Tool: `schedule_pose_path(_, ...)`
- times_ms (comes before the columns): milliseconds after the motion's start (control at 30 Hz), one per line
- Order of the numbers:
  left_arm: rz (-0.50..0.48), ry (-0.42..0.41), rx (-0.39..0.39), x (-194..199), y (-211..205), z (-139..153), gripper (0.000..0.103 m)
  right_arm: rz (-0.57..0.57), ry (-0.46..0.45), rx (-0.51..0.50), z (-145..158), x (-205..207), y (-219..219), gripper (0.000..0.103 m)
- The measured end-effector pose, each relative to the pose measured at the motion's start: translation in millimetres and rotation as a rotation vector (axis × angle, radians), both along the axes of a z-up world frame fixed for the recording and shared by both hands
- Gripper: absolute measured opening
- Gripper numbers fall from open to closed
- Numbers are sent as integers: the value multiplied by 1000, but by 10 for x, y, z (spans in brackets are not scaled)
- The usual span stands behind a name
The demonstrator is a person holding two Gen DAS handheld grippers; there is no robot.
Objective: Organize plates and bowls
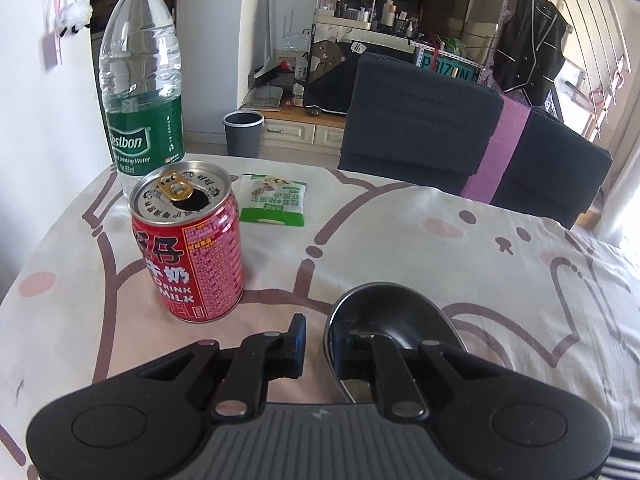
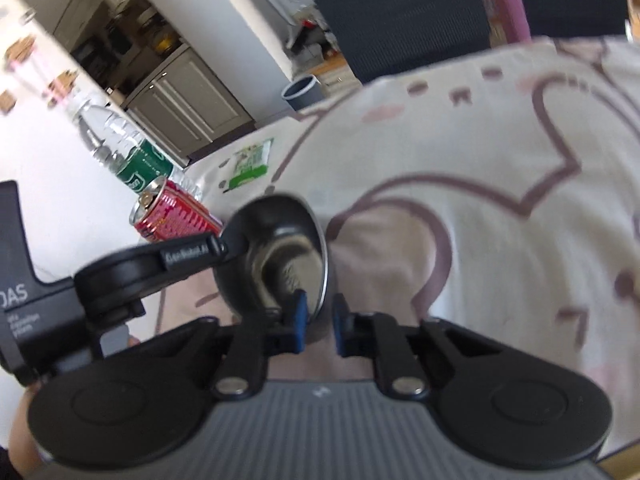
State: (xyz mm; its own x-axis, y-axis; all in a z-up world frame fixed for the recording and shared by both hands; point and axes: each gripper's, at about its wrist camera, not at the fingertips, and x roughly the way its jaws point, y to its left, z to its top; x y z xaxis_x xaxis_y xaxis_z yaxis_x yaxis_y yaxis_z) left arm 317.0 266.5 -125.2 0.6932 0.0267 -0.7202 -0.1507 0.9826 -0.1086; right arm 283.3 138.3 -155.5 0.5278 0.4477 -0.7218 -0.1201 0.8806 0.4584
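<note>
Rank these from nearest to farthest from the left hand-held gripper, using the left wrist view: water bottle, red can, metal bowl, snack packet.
1. Metal bowl, at the left hand-held gripper, right finger inside.
2. Red can, ahead left.
3. Snack packet, behind the can.
4. Water bottle, far left; close to the packet's rank.

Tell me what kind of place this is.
Probably a lived-in home, a living or dining area: a table under a cartoon-print cloth, a cluttered shelf of bottles and jars, and a jacket hanging by the window.

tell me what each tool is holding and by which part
Both straddle the rim of the metal bowl: the left tool and the right tool each have one finger inside and one outside. Whether they actually pinch it cannot be told.
</note>
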Motion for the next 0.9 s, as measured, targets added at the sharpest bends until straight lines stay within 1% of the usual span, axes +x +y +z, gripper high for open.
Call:
schedule_pose_path(33, -1, -2, -2, -1, -3, 6, 15, 13, -8, -13, 14, 7, -1, 8)
schedule_pose_path(133, -6, -8, 2, -6, -27, 30, 15, 43, -28, -60, 32, 4, 23, 8)
schedule_pose_path(233, -29, -9, 27, -11, -72, 36, 15, 64, -51, -109, 52, 0, 40, 7)
schedule_pose_path(300, -46, 6, 41, -11, -98, 20, 13, 45, -61, -116, 63, 18, 7, 5)
schedule_pose_path(333, -59, 11, 40, -16, -106, 7, 6, 38, -64, -113, 60, 41, -17, 4)
schedule_pose_path(433, -71, 22, 37, -51, -124, -25, 7, 37, -67, -93, 65, 94, -96, 3)
schedule_pose_path(467, -74, 26, 32, -69, -124, -29, 7, 40, -66, -93, 69, 102, -113, 3)
schedule_pose_path(533, -69, 31, -8, -116, -97, -27, 7, 54, -69, -95, 82, 107, -144, 3)
schedule_pose_path(600, -64, 35, -31, -172, -94, -2, 8, 66, -77, -97, 107, 92, -187, 3)
schedule_pose_path(767, -50, 22, -37, -331, -222, 220, 8, 108, -111, -117, 273, 5, -229, 3)
schedule_pose_path(900, -52, 2, -46, -505, -424, 501, 8, 144, -163, -145, 520, -152, -366, 3)
